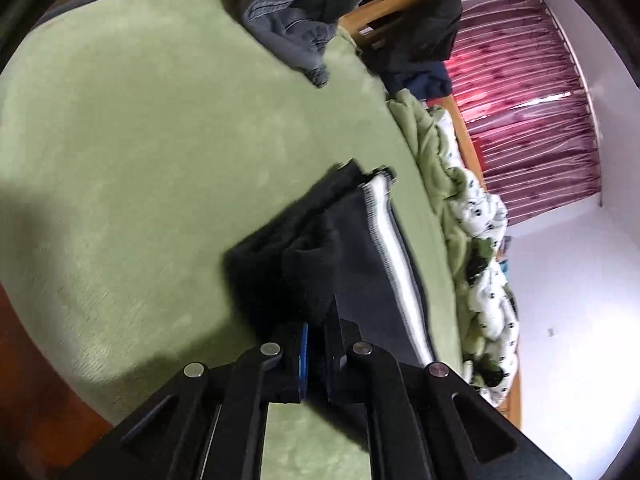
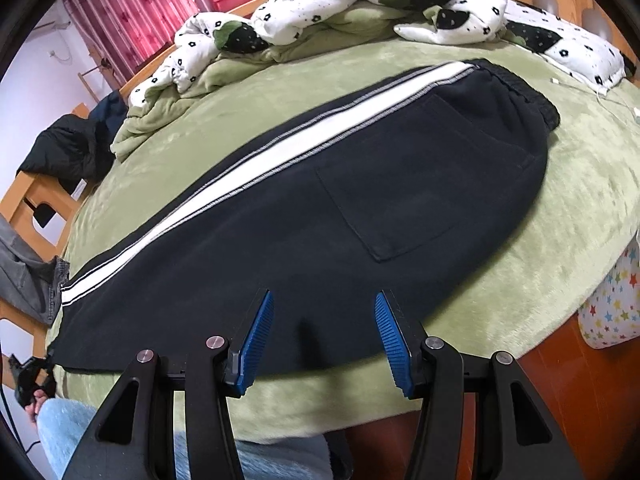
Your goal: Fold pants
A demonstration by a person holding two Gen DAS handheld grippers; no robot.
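Observation:
Black pants (image 2: pixel 304 216) with a white side stripe (image 2: pixel 256 164) lie flat, folded lengthwise, across a green blanket (image 2: pixel 560 184), waistband at the far right. My right gripper (image 2: pixel 324 320) is open and hovers over the pants' near edge, its blue pads (image 2: pixel 260 332) wide apart with nothing pinched. In the left wrist view my left gripper (image 1: pixel 316 336) is shut on the bunched dark cloth of the pants (image 1: pixel 304 264) at the leg end, and the stripe (image 1: pixel 396 264) runs away to its right.
A white flowered quilt (image 2: pixel 328 4) is heaped along the bed's far side. Grey jeans (image 1: pixel 296 20) and dark clothes (image 1: pixel 420 40) lie near the wooden bed frame (image 2: pixel 36 200). Red curtains (image 1: pixel 532 112) hang behind. A person's jeans-clad leg (image 2: pixel 68 432) stands by the bed's near edge.

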